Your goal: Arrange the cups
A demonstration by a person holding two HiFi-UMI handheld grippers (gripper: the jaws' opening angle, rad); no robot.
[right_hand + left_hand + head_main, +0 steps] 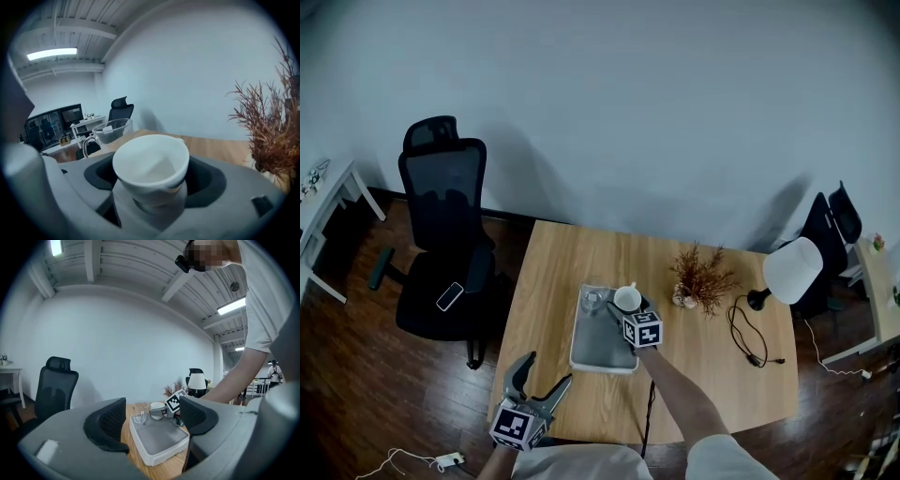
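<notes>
A white cup [627, 299] hangs over the far right corner of a grey tray [598, 353] on the wooden table. My right gripper [623, 308] is shut on it. In the right gripper view the white cup [151, 166] sits tilted between the jaws of the right gripper [151, 190]. A clear glass cup [105, 131] with a handle stands just to its left. That glass cup [593, 299] is in the tray's far left corner. My left gripper [546, 373] is open and empty by the table's near left corner. Between the jaws of the left gripper [152, 420] show the tray [159, 444], glass cup [138, 418] and white cup [157, 406].
A dried plant [701, 277] stands right of the tray, with a white lamp [789, 270] and its black cable [748, 337] beyond. A black office chair [441, 234] with a phone [450, 296] on its seat is left of the table. A power strip [450, 459] lies on the floor.
</notes>
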